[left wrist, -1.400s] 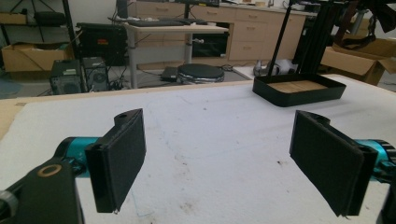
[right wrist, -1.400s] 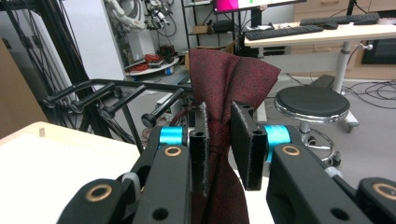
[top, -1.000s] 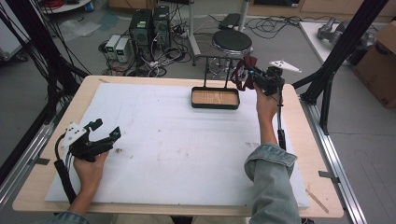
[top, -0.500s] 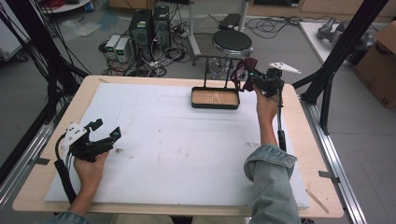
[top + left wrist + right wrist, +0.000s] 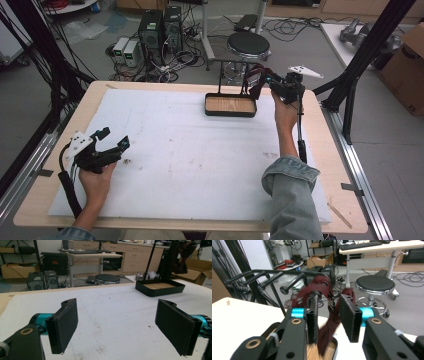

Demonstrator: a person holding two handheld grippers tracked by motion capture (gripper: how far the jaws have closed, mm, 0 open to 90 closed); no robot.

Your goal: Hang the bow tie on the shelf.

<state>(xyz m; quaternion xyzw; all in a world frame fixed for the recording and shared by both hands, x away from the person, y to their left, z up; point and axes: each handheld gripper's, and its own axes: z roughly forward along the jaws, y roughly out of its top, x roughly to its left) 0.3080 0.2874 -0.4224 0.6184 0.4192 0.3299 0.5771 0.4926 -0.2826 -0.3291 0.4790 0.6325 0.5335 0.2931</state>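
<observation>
Resting low on the white foam mat [image 5: 190,160], the left gripper [image 5: 114,141] has its jaws spread wide, holding nothing. The right gripper [image 5: 328,315] hangs above the black tray [image 5: 230,105] by the rack [image 5: 274,275], its jaws partly closed around a dark red strap [image 5: 327,332].

The worktop [image 5: 345,200] was pale, smooth wood, covered by a white foam sheet [image 5: 200,150], matt and scuffed with dark specks. The tray [image 5: 230,105] had matt black walls and a wood-grain floor. A dark red woven cloth strap [image 5: 329,322] looked coarse and soft. Both tongs, left [image 5: 117,326] and right [image 5: 329,321], had matt black pads with a rough face on glossy teal metal barrels. The sleeve [image 5: 292,200] was blue denim.
</observation>
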